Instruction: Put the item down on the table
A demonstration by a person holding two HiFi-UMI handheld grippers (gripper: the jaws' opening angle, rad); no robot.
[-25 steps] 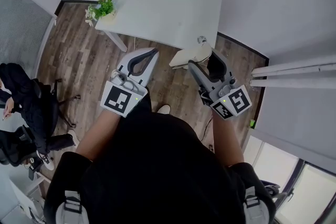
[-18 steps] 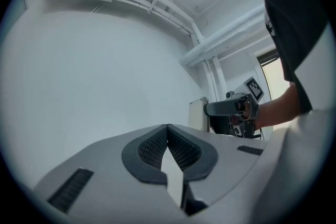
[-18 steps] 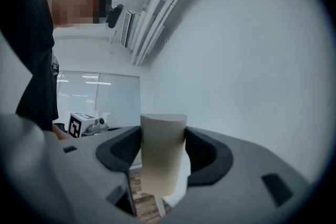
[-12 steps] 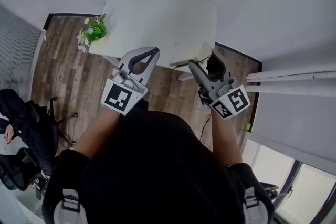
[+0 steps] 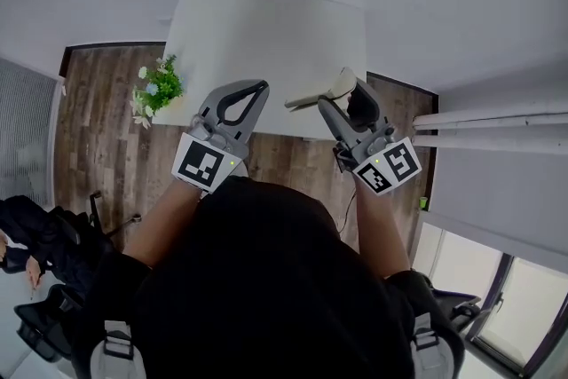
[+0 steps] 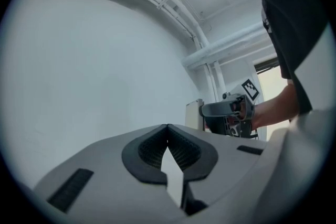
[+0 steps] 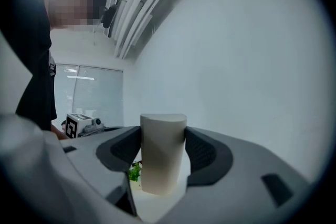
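R tool (image 7: 163, 159) is clenched on the cream item (image 7: 163, 136), held in air, apparently over the desk (image 5: 266, 31) near its front-right corner, not yet down. L tool (image 6: 168, 140) is closed, nothing in it. Risk, imo: release too high or too near the edge, so the item tips and drops to the floor (image 5: 106, 111).

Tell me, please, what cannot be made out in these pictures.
- Cream item: in the right gripper view its lower end is hidden behind the body of the right gripper; what it is remains unclear.
- Its height above the table: the head view looks steeply down, so no gap is readable.
- Plant: in the head view the pot is hidden under leaves; the right gripper view shows only a sliver beside the item.
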